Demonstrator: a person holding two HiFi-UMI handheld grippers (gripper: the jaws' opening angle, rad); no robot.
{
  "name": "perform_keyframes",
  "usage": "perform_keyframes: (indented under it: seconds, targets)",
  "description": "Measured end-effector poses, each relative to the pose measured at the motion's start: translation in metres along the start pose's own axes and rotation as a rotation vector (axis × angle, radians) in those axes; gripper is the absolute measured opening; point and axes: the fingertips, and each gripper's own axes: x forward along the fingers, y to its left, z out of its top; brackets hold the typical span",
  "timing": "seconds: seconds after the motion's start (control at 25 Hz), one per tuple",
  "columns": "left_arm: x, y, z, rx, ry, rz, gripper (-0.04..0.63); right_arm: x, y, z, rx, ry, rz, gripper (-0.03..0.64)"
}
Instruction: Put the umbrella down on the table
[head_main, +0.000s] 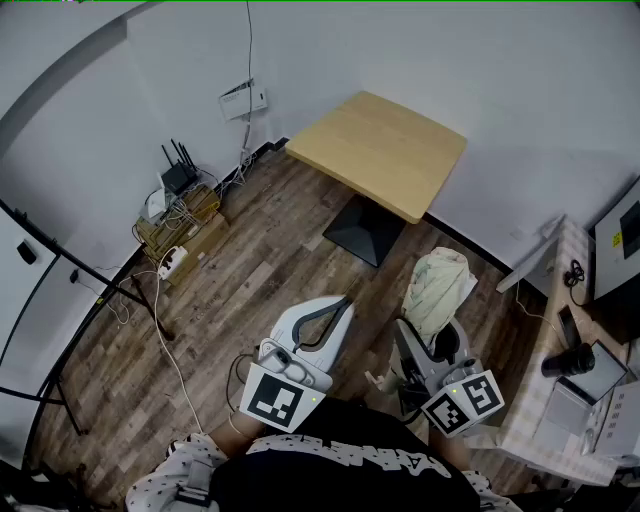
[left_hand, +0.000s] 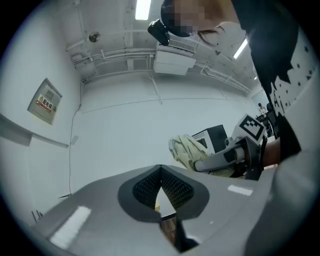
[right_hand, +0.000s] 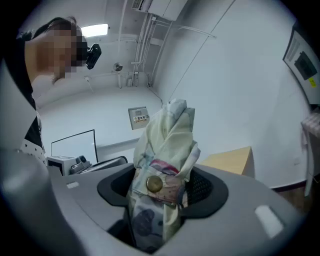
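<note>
A folded pale umbrella (head_main: 438, 285) with a flower print and a brass snap (right_hand: 154, 184) stands upright between the jaws of my right gripper (head_main: 430, 335), which is shut on it. The umbrella (right_hand: 167, 145) fills the middle of the right gripper view. The light wooden table (head_main: 380, 150) stands ahead by the white wall, bare on top, and its corner (right_hand: 230, 160) shows behind the umbrella. My left gripper (head_main: 343, 302) is held beside the right one. Its tips meet, shut with nothing between them (left_hand: 160, 170). The left gripper view shows the umbrella (left_hand: 186, 150) to its right.
The table rests on a black base plate (head_main: 362, 230) on wood-plank flooring. Routers and tangled cables sit on a cardboard box (head_main: 180, 215) by the left wall. A side desk (head_main: 570, 380) at the right carries a camera and a tablet. A black metal frame (head_main: 60, 300) stands at far left.
</note>
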Motion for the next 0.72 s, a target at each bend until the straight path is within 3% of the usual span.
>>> perform_keyframes:
  seconds: [0.28, 0.72]
  targets:
    - [0.004, -0.014, -0.006, -0.067, 0.041, 0.012, 0.000, -0.018, -0.009, 0.003, 0.031, -0.018, -0.003, 0.288]
    - [0.028, -0.049, -0.003, -0.081, 0.043, 0.000, 0.000, -0.051, -0.033, 0.006, 0.042, -0.015, -0.011, 0.290]
